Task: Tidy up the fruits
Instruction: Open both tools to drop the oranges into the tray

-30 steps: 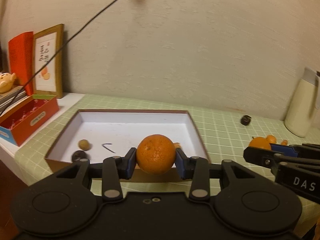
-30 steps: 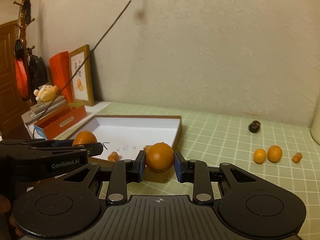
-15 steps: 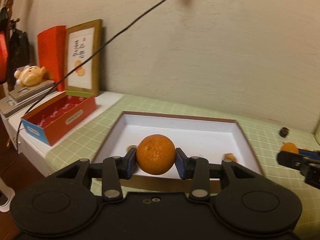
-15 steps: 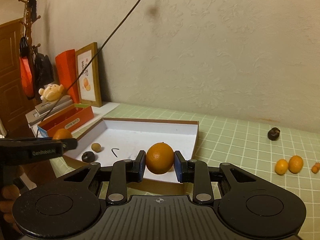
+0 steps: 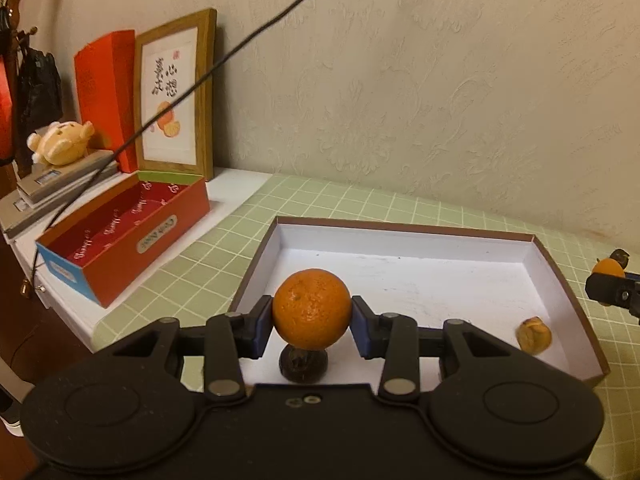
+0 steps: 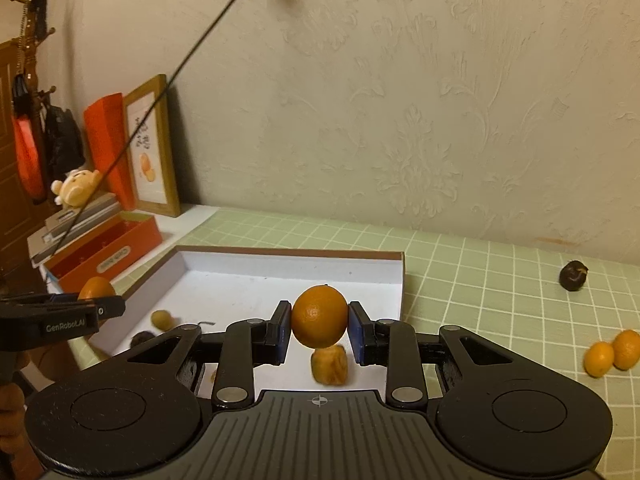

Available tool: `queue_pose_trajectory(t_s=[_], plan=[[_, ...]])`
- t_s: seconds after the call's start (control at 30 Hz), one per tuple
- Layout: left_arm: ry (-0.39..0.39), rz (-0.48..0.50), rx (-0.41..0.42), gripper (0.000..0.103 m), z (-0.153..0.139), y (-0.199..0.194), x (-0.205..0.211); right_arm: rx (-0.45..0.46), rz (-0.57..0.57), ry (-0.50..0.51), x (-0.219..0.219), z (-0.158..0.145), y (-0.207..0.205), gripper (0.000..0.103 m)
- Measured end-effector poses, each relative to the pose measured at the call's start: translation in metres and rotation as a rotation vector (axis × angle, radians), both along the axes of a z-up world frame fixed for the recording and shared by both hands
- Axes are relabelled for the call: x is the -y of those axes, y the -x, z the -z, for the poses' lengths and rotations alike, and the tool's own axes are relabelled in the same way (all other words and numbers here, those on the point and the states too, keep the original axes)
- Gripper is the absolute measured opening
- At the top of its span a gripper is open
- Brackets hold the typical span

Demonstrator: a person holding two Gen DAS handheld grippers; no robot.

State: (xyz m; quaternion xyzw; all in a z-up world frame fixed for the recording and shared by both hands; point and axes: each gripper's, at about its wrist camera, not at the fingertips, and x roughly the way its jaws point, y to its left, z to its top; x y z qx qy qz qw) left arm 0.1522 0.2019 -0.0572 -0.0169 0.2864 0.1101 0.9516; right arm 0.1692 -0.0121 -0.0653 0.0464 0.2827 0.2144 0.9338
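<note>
Left gripper [image 5: 312, 322]: fingers clamped on a large orange [image 5: 312, 309], one blue pad pressed to each side. The fruit hangs above the near left part of the white tray [image 5: 404, 236], over a dark round fruit [image 5: 303, 365] lying on the tray floor directly beneath it. A wrinkled tan fruit [image 5: 534, 334] sits in the tray's near right corner.

Right gripper [image 6: 319, 334]: fingers clamped on a smaller orange [image 6: 319, 316], pads tight on both flanks. It hangs over the near right part of the same tray, just above a tan fruit [image 6: 329, 365] on the tray floor. In the right wrist view the left gripper reaches in from the left edge, its orange showing above the black finger bar, over the tray's left side. A small tan fruit [image 6: 161, 319] and a dark one, partly hidden behind the gripper frame, lie on the tray's left floor.

Tabletop [image 6: 500, 300]: green checked cloth. Outside the tray to the right, a dark fruit [image 6: 573, 275] lies well apart from two small oranges [image 6: 612, 352] that touch each other.

Left of the tray: open red box [image 5: 132, 236], framed picture [image 5: 176, 96] leaning on the wall, plush toy [image 5: 60, 144] atop stacked books. A black cable [image 5: 248, 36] crosses diagonally in front of the wall.
</note>
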Motion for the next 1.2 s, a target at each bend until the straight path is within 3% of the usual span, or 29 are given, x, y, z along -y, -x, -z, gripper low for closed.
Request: queue_pose_trajectory(t_s=[0.13, 0.2, 0.23, 0.3, 0.33, 0.47, 0.7, 0.87, 1.2], plan=[[0.01, 0.011, -0.021, 0.035, 0.004, -0.023, -0.004, -0.002, 0.021, 0.012, -0.008, 0.005, -0.02, 0.031], [0.021, 0.014, -0.029, 0.058, 0.006, -0.035, -0.007, -0.002, 0.04, 0.026, -0.012, 0.008, -0.03, 0.033], [0.018, 0.007, -0.026, 0.076, 0.007, -0.04, -0.008, -0.008, 0.039, 0.033, -0.014, 0.009, -0.034, 0.038], [-0.006, -0.017, -0.016, 0.081, 0.007, -0.045, -0.008, -0.013, 0.043, 0.02, -0.013, 0.012, -0.039, 0.085], [-0.006, -0.02, -0.019, 0.081, 0.008, -0.047, -0.009, 0.002, 0.052, 0.014, -0.012, 0.012, -0.038, 0.088], [0.027, -0.034, -0.015, 0.085, 0.003, -0.045, -0.014, 0.029, 0.07, 0.012, -0.007, 0.01, -0.034, 0.089], [-0.016, -0.076, 0.05, 0.094, -0.021, -0.024, -0.01, 0.06, 0.067, -0.057, 0.006, -0.006, -0.02, 0.097], [-0.007, -0.085, 0.062, 0.095, -0.033, -0.011, -0.001, 0.088, 0.051, -0.056, 0.012, -0.02, -0.008, 0.103], [-0.015, -0.073, 0.066, 0.097, -0.047, 0.027, 0.026, 0.113, 0.051, -0.066, 0.039, -0.038, 0.026, 0.103]])
